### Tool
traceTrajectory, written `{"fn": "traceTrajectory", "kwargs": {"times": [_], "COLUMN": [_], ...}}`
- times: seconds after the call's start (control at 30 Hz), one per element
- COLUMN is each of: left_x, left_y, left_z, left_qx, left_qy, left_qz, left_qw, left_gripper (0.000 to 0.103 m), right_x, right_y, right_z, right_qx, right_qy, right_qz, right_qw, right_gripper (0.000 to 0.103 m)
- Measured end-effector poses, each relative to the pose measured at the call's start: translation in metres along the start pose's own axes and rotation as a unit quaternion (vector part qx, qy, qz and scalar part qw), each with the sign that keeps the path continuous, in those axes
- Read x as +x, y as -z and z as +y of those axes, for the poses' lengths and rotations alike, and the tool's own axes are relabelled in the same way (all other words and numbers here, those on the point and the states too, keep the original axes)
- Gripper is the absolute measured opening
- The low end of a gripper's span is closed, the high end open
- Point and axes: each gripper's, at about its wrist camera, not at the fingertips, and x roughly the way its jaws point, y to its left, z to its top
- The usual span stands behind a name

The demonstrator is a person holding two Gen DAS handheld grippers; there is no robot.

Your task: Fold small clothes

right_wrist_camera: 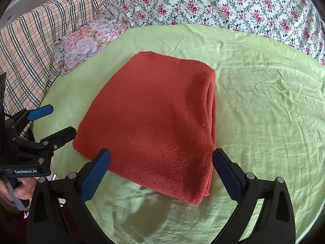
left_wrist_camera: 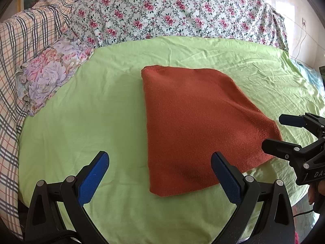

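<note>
A rust-orange knit garment (left_wrist_camera: 195,126) lies folded into a thick rectangle on the green sheet (left_wrist_camera: 85,111); it also shows in the right wrist view (right_wrist_camera: 154,113) with its stacked fold edges along the right side. My left gripper (left_wrist_camera: 160,162) is open and empty, just short of the garment's near left corner. My right gripper (right_wrist_camera: 161,160) is open and empty, its fingers straddling the garment's near edge without touching it. The right gripper shows in the left wrist view (left_wrist_camera: 272,132) at the garment's right corner, and the left gripper in the right wrist view (right_wrist_camera: 61,120) at its left corner.
A floral pillow (left_wrist_camera: 48,75) lies at the sheet's left edge. A plaid blanket (left_wrist_camera: 18,46) is heaped at the far left. A rose-print quilt (left_wrist_camera: 172,10) is piled along the back. The bed's edge (left_wrist_camera: 304,93) drops off at the right.
</note>
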Motion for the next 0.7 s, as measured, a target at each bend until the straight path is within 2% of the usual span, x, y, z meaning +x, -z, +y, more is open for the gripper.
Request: {"fn": "traceTrajectory", "kwargs": {"times": [0.7], "left_x": [-0.0012], "left_y": [-0.0016], "left_z": [-0.0015], "left_qx": [0.005], "left_qy": [0.001], "left_qz": [-0.002], "left_qw": [1.0000], "left_gripper": [0.101], "right_x": [-0.0040], "right_y": [-0.0020], "right_z": [0.0027], "right_qx": [0.000], "right_qy": [0.002], "right_qz": [-0.006], "right_qw": [1.000], "right_gripper": [0.100]}}
